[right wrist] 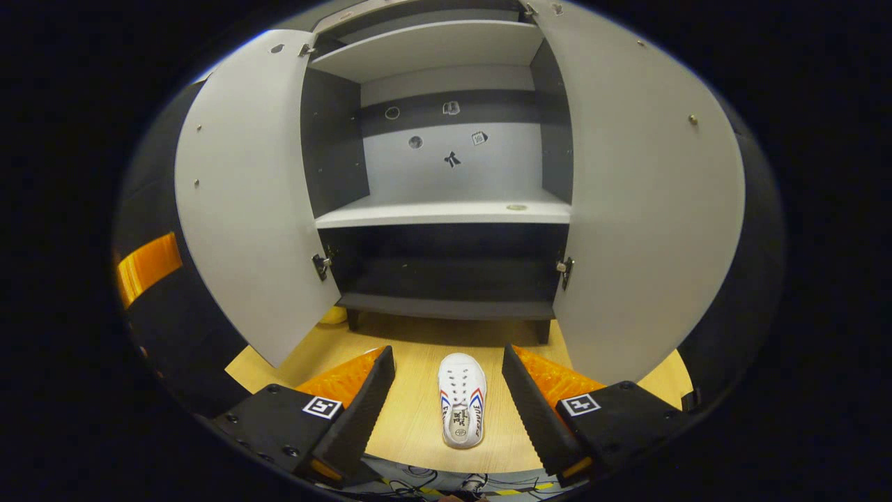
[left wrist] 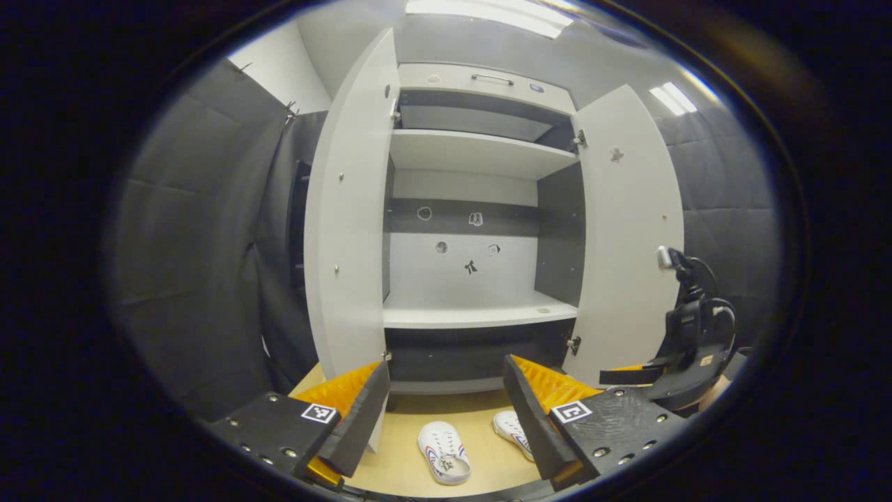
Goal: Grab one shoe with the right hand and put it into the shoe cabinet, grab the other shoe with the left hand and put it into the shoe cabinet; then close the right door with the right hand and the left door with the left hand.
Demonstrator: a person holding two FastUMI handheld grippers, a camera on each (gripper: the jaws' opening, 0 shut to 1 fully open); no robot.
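Shoe (right wrist: 460,399), white, lies flat on the wooden tabletop (right wrist: 411,411) at bottom centre of the right gripper view, toe toward the cabinet (right wrist: 446,209), between the wide-open, empty fingers of the right hand-held gripper (right wrist: 448,404) but not touched by them. Likely risk: closing on the soft upper could squash it or let it slip; a lift too low could catch the cabinet's bottom edge. In the left gripper view both shoes sit at bottom centre, the second shoe (left wrist: 512,429) partly behind a finger of the left hand-held gripper (left wrist: 446,411), also open and empty. Both doors (right wrist: 244,209) stand open.
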